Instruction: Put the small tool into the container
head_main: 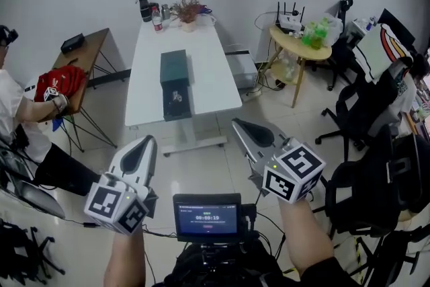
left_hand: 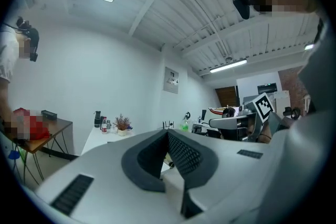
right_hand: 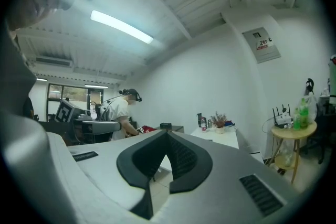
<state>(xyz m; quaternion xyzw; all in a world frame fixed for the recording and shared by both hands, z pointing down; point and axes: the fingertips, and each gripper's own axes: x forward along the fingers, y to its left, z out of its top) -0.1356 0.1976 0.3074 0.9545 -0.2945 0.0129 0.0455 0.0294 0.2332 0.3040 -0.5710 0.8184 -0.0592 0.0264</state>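
Note:
A dark green box-like container (head_main: 175, 68) lies lengthwise in the middle of the white table (head_main: 215, 77). A flat dark section (head_main: 177, 104) adjoins its near end, and a small pale tool (head_main: 176, 96) rests on it. Both grippers hover over the floor, well short of the table's near edge. My left gripper (head_main: 145, 142) points at the table with its jaws shut and nothing between them; its tips (left_hand: 167, 131) meet in the left gripper view. My right gripper (head_main: 239, 123) is likewise shut and empty, its tips (right_hand: 167, 132) closed together.
Bottles and a potted plant (head_main: 188, 10) crowd the table's far end. A round wooden side table (head_main: 295, 44) stands to the right and black office chairs (head_main: 363, 111) further right. A person (head_main: 20, 111) works at a brown desk (head_main: 87, 54) on the left. A small screen (head_main: 207, 217) sits below.

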